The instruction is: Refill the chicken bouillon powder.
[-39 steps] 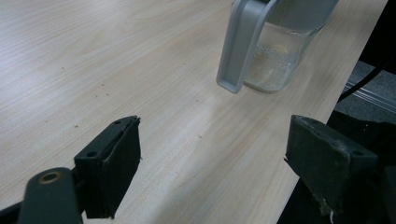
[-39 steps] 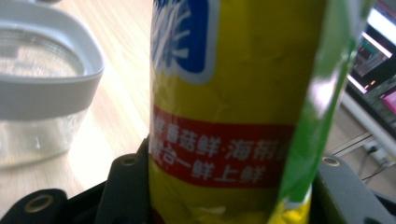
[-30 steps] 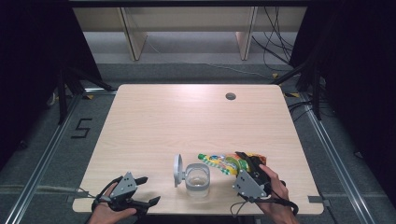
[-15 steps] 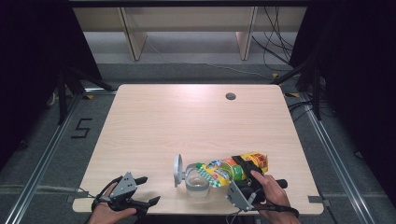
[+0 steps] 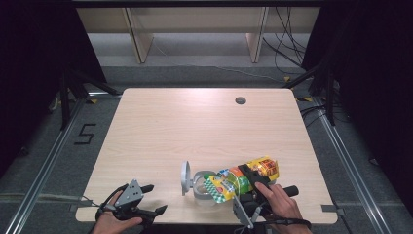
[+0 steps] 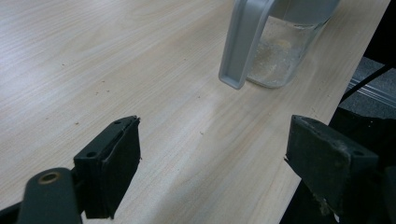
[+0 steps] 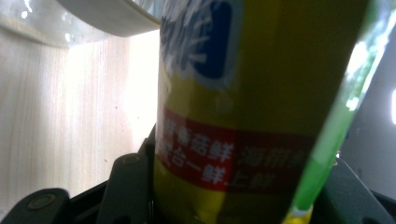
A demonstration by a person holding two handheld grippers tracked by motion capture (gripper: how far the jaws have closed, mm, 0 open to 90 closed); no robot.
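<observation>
A clear glass jar (image 5: 200,189) with its grey lid (image 5: 185,176) swung up stands near the table's front edge. My right gripper (image 5: 249,176) is shut on a yellow, green and red snack bag (image 5: 265,168), held tilted, its lower end at the jar's mouth. In the right gripper view the bag (image 7: 252,116) sits between the jaws of that gripper (image 7: 233,191), with the jar's rim (image 7: 107,14) just beyond. My left gripper (image 5: 155,199) rests open at the front left edge. Ahead of its empty jaws (image 6: 219,158) stands the jar (image 6: 280,51).
The wooden table (image 5: 195,126) has a small round hole (image 5: 240,100) at the back right. Beyond the far edge are wooden shelf legs (image 5: 139,36) and cables (image 5: 287,44) on the floor. Dark curtains hang at both sides.
The right gripper lifted the bag from the table beside the jar and swung it left, tilting its end onto the jar's mouth. The left gripper stayed put.
</observation>
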